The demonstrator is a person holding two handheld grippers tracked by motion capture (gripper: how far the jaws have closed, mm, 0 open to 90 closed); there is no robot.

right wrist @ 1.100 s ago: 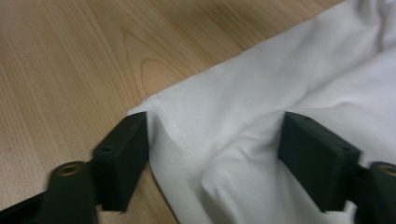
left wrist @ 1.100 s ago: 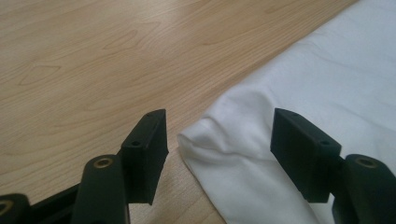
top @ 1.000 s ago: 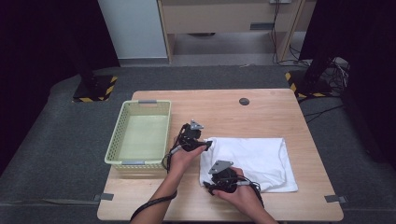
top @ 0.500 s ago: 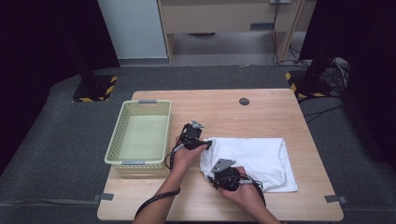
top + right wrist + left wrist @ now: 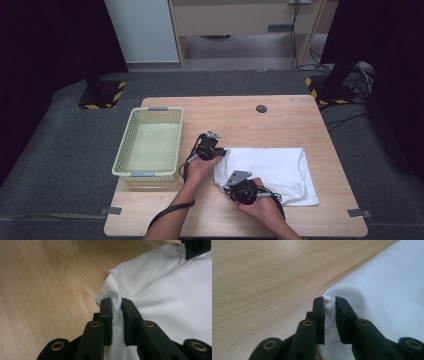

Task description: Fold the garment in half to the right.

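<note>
A white folded cloth [image 5: 270, 167] lies flat on the right half of the wooden table [image 5: 280, 125]. My left gripper [image 5: 220, 151] is at the cloth's far left corner. Its jaws have just been closing and now pinch a fold of the cloth [image 5: 372, 290], as the left gripper [image 5: 329, 300] view shows. My right gripper [image 5: 227, 188] is at the near left corner. Its jaws have also just been closing, and the right gripper [image 5: 116, 301] is shut on the cloth's hem [image 5: 150, 280]. Both grippers sit low against the tabletop.
A pale green mesh basket [image 5: 150, 145] stands at the table's left, close to my left hand. A small dark round cap [image 5: 261, 108] sits in the tabletop at the back. Bare wood lies behind the cloth and along the front edge.
Both hands stay at the cloth's left edge. The left gripper has shifted slightly toward the corner, and the cloth's left edge now bunches a little between the two grippers.
</note>
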